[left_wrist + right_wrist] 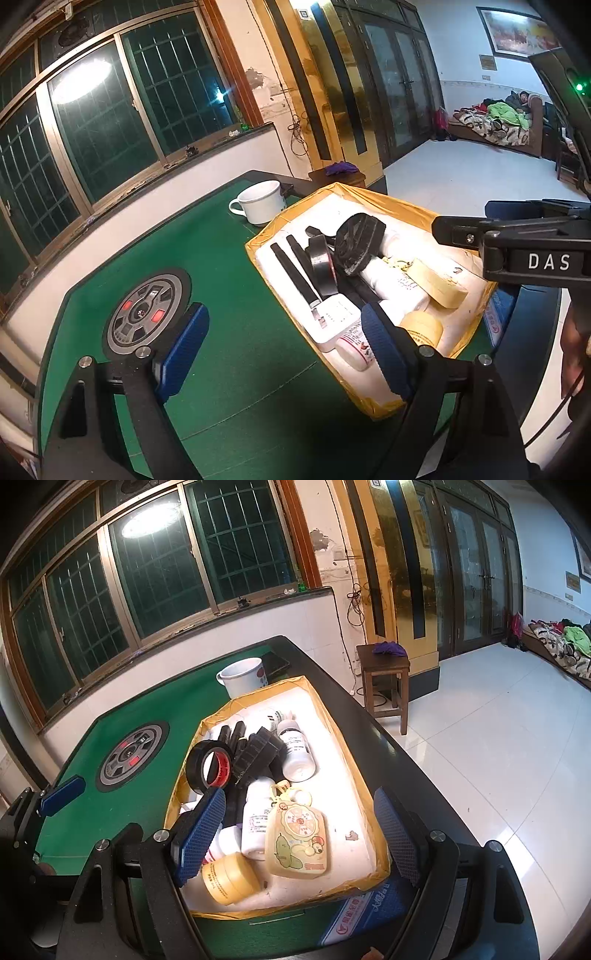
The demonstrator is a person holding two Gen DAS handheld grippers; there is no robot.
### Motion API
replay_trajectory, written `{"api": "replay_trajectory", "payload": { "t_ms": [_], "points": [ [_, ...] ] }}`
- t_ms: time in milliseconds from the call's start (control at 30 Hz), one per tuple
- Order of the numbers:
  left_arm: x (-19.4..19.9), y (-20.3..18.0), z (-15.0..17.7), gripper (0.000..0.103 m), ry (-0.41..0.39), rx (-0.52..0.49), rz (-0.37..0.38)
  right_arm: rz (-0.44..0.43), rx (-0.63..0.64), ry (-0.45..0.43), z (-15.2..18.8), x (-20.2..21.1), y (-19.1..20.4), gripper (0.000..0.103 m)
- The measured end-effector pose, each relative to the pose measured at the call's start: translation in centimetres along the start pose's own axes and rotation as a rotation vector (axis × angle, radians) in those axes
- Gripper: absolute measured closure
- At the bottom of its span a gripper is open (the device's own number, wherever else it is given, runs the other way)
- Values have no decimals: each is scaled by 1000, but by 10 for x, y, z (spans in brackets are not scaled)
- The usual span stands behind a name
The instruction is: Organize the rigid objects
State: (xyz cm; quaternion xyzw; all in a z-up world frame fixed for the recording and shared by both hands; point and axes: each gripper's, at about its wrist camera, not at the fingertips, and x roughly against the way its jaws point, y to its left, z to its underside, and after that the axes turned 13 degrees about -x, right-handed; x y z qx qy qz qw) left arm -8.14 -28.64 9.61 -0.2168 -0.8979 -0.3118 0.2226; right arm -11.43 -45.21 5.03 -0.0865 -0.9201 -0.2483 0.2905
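tray (369, 775) sits on green table (221, 258), crowded with rigid items. black tape roll (208, 762) stands on edge by the left wall: light, stiff, best pinched across its rim. yellow jar (231, 877) at the near end: smooth, likely slippery. left gripper (284, 343) and right gripper (301, 843) are spread wide, nothing held.

Left hand-held gripper (284, 343), jaws apart, above green table (236, 295); yellow-rimmed tray (391, 203) holds black tape roll (323, 266).
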Motion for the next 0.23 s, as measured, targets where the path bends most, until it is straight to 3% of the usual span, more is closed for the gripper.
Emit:
{"api": "replay_trajectory", "payload": {
  "t_ms": [233],
  "points": [
    [9,-2,0,18,-45,0,-14,-3,-7,0,0,0,-4,24]
  ]
}}
